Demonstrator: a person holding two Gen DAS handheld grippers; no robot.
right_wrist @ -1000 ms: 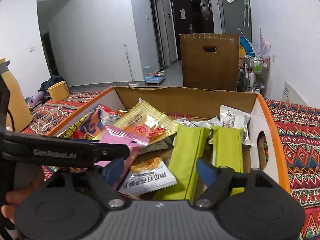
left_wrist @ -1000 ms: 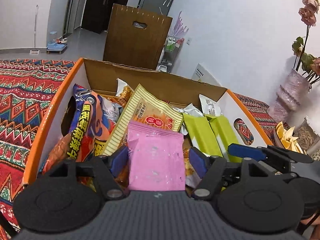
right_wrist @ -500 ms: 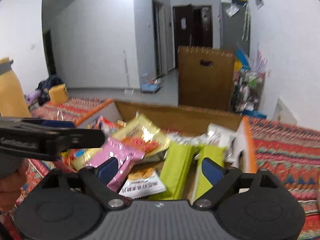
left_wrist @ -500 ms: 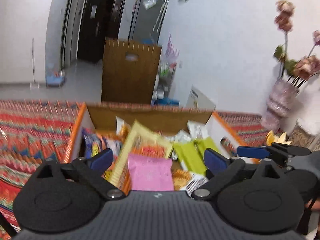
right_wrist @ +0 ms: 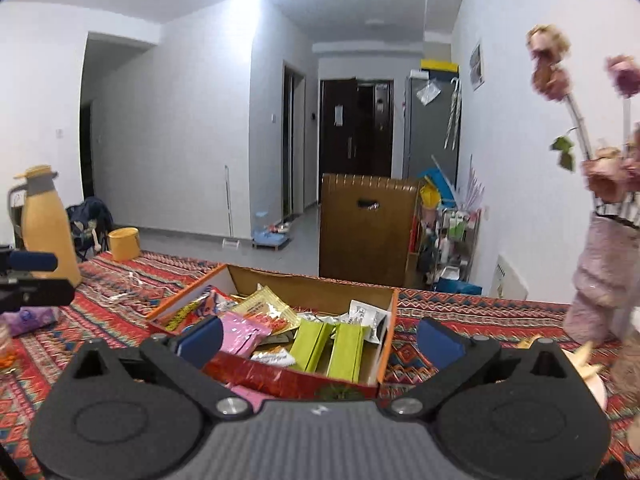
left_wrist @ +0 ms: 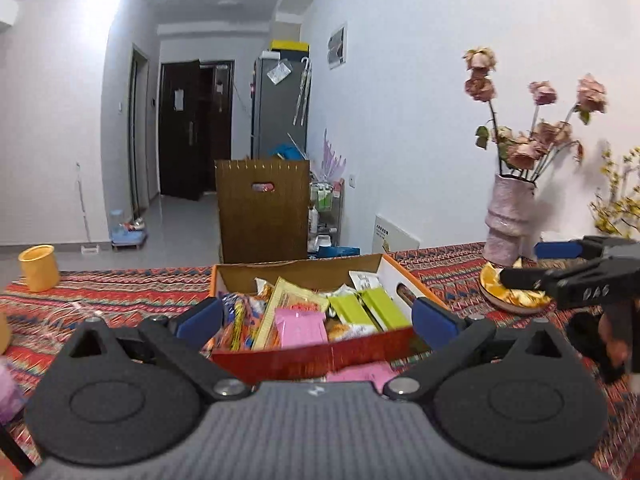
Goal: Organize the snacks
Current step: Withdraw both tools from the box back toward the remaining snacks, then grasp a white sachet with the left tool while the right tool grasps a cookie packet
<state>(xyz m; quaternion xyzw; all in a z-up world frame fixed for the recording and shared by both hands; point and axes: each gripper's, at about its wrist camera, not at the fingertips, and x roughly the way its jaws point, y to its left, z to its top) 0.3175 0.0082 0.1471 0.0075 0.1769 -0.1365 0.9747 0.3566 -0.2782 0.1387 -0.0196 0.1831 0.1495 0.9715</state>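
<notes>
Nearest the viewer, the left claw (left_wrist: 316, 318) is standing wide, its blue pads spread apart with nothing gripped between them; its jaws have just been opening. A second ago those pads were flanking a pink snack packet (left_wrist: 301, 331) inside the box; now that packet is lying loose among the other snacks, and the claw is sitting back from the box and higher, so the whole box is showing where before only its inside filled the view. The right claw (right_wrist: 320, 338) is likewise spread wide and empty, its jaws having just been opening, and it too is seen farther back than before.

Just beyond both claws, an open cardboard snack box (left_wrist: 312, 356) with an orange rim and a red front wall is resting on a tabletop (left_wrist: 120, 292) covered in a red patterned cloth. Inside, two lime green packets (right_wrist: 328, 346) are lying side by side toward the right, a yellow and red packet (right_wrist: 268, 312) is leaning near the middle, and a white packet (right_wrist: 366, 316) is standing near the right wall. Another pink packet (left_wrist: 362, 372) is lying on the cloth in front of the box.

Farther right, a pink vase of dried roses (left_wrist: 508, 220) is standing beside a plate (left_wrist: 514, 300). Farther left, a yellow cup (left_wrist: 39, 267) is sitting on the cloth, and a yellow thermos jug (right_wrist: 46, 224) is showing in the right wrist view. Beyond the table, a brown chair back (left_wrist: 262, 212) is facing a hallway with a dark door (left_wrist: 192, 130).
</notes>
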